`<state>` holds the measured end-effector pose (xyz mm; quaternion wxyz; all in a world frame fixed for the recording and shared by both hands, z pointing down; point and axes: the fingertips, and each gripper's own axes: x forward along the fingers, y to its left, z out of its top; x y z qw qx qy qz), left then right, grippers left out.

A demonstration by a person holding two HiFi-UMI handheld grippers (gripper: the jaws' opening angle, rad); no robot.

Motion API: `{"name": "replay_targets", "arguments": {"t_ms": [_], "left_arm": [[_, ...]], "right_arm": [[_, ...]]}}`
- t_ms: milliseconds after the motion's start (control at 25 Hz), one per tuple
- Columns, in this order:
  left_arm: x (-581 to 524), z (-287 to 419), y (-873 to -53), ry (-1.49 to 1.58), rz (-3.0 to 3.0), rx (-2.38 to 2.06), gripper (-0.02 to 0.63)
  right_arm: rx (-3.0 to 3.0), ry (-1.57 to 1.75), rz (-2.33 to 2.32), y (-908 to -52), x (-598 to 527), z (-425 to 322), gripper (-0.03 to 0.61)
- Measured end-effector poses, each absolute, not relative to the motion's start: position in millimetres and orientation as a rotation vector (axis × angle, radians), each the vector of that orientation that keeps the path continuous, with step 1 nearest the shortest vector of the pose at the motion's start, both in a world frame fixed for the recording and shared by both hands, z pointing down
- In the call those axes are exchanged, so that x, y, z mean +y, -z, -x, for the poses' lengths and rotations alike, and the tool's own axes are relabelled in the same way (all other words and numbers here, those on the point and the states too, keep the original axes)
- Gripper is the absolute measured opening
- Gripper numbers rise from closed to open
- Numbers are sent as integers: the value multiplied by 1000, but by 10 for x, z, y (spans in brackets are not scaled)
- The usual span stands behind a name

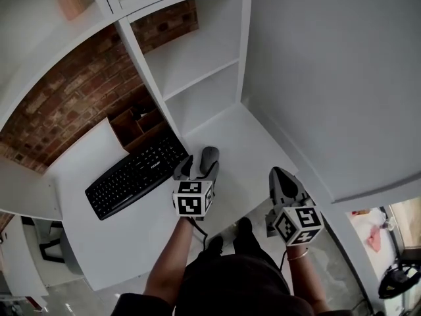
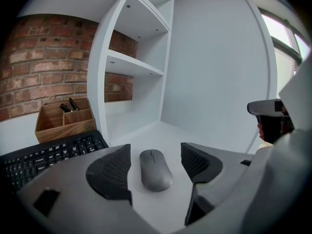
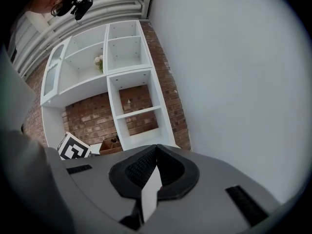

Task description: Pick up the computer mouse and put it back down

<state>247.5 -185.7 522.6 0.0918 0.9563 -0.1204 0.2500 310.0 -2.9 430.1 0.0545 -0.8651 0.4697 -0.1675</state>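
A grey computer mouse [image 2: 155, 170] lies flat on the white desk [image 2: 146, 130], its front end pointing away from the camera. My left gripper [image 2: 155, 155] is open, one jaw on each side of the mouse with a small gap to each. In the head view the left gripper [image 1: 197, 166] sits just right of the keyboard, and its jaws hide the mouse. My right gripper [image 1: 283, 184] hovers near the desk's front right corner. Its jaws are shut with nothing between them [image 3: 155, 152].
A black keyboard [image 1: 135, 174] lies left of the mouse. Behind it a wooden organiser [image 1: 136, 125] holding pens stands against the brick wall. A white shelf unit [image 1: 197, 64] rises at the back, and a plain white wall [image 1: 329, 78] bounds the right side.
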Motion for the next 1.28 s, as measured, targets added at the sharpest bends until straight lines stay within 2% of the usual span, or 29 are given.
{"name": "replay_targets", "arguments": {"t_ms": [680, 1280], "left_arm": [[-1913, -2826, -5745, -933, -2745, -499, 307], [-2002, -2880, -6037, -1051, -2681, -559, 307]], "right_arm": [[1579, 618, 2515, -4535, -234, -3743, 3], [1607, 678, 2490, -4688, -301, -3912, 3]]}}
